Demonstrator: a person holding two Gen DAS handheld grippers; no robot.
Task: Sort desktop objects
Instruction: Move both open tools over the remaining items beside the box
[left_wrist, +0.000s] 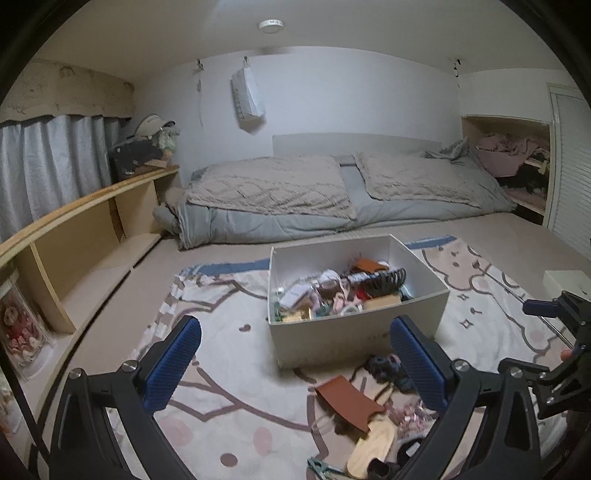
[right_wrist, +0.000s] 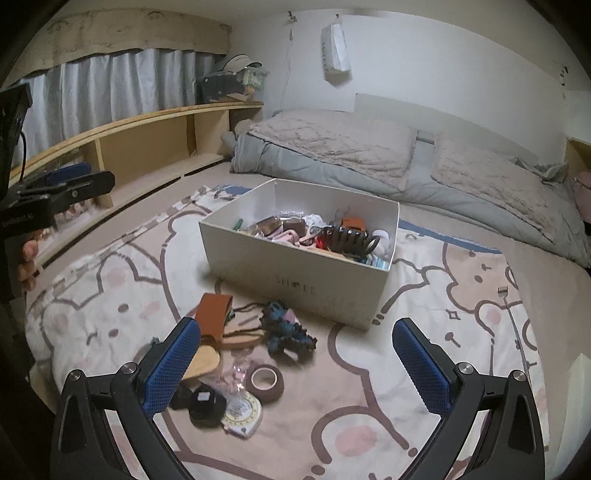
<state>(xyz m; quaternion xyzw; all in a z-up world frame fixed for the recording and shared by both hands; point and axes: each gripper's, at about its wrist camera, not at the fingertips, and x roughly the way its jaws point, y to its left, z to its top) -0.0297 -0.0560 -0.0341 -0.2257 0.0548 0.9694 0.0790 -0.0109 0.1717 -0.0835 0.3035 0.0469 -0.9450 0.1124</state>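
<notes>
Both grippers hang above a patterned blanket (right_wrist: 369, 387) and hold nothing. The left gripper (left_wrist: 295, 363) has its jaws wide apart, and the right gripper (right_wrist: 297, 363) also stands with its jaws fully spread. In the center of both views sits a white box (right_wrist: 295, 271), already filled with many small things, among them a black hair claw (right_wrist: 347, 238). In the right wrist view, a loose pile lies on the blanket just in front of the box, in the lower left of the frame: a brown leather pouch (right_wrist: 212, 315), a dark blue scrunchie (right_wrist: 286, 332), a roll of brown tape (right_wrist: 266, 382), a black round case (right_wrist: 205, 402) and a small yellow dial thing (right_wrist: 242, 415). A thin metal back scratcher (right_wrist: 513, 328) lies apart at the right side of the frame. In the left wrist view the same pile appears at the lower right, near the right fingertip (left_wrist: 417, 362).
</notes>
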